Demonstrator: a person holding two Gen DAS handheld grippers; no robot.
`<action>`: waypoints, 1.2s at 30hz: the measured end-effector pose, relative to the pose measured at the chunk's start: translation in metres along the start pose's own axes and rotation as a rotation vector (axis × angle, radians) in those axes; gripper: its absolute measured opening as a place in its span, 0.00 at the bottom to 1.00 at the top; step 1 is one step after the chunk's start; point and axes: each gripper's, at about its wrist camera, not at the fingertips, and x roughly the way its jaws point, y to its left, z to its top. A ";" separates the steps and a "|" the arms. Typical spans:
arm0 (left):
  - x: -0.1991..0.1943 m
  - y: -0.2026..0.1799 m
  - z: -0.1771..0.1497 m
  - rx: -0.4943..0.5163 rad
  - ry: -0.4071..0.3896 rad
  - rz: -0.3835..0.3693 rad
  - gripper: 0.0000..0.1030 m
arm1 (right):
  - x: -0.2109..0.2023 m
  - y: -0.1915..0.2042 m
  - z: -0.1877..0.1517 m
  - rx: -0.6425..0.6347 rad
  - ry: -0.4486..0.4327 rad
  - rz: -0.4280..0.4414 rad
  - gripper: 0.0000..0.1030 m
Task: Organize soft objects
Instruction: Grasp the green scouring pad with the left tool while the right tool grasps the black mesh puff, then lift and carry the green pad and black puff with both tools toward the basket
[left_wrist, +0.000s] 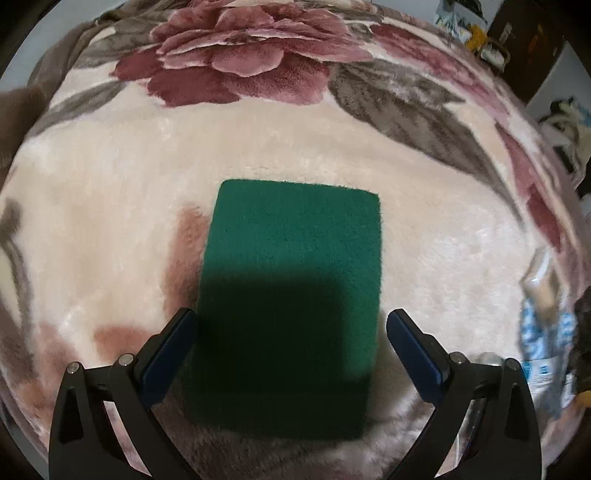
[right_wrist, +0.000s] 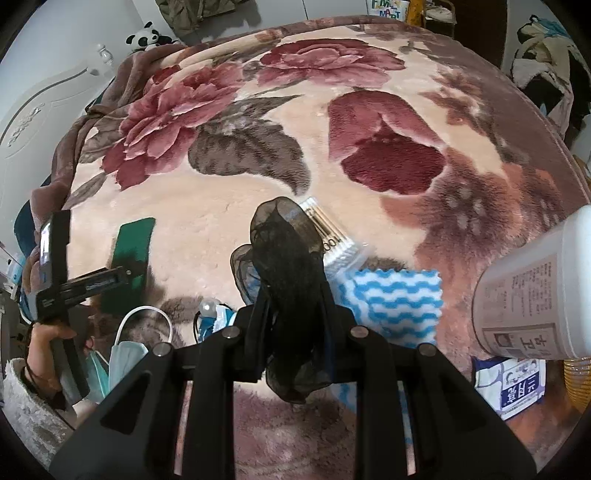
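Note:
A green scouring pad (left_wrist: 291, 295) lies flat on the floral blanket (left_wrist: 110, 221). My left gripper (left_wrist: 290, 321) is open, its blue-padded fingers on either side of the pad's near half, just apart from its edges. The pad also shows in the right wrist view (right_wrist: 133, 251), with the left gripper (right_wrist: 92, 284) over it. My right gripper (right_wrist: 291, 295) is shut on a black sheer mesh scrunchie (right_wrist: 288, 266) and holds it above the blanket.
A blue-and-white wavy cloth (right_wrist: 399, 299), a pack of cotton swabs (right_wrist: 332, 236), a face mask (right_wrist: 125, 354), a white bottle (right_wrist: 535, 295) and a printed packet (right_wrist: 513, 384) lie near the blanket's front. A toy panda (right_wrist: 147, 37) sits far back.

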 end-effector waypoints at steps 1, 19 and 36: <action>0.003 -0.002 0.000 0.019 0.004 0.027 0.99 | 0.001 0.002 0.000 -0.001 0.003 0.002 0.23; -0.052 0.004 -0.016 -0.056 -0.087 -0.088 0.99 | -0.023 0.005 -0.006 0.002 -0.034 0.020 0.23; -0.147 -0.027 -0.046 0.016 -0.183 -0.115 0.99 | -0.077 -0.005 -0.025 0.035 -0.113 0.042 0.23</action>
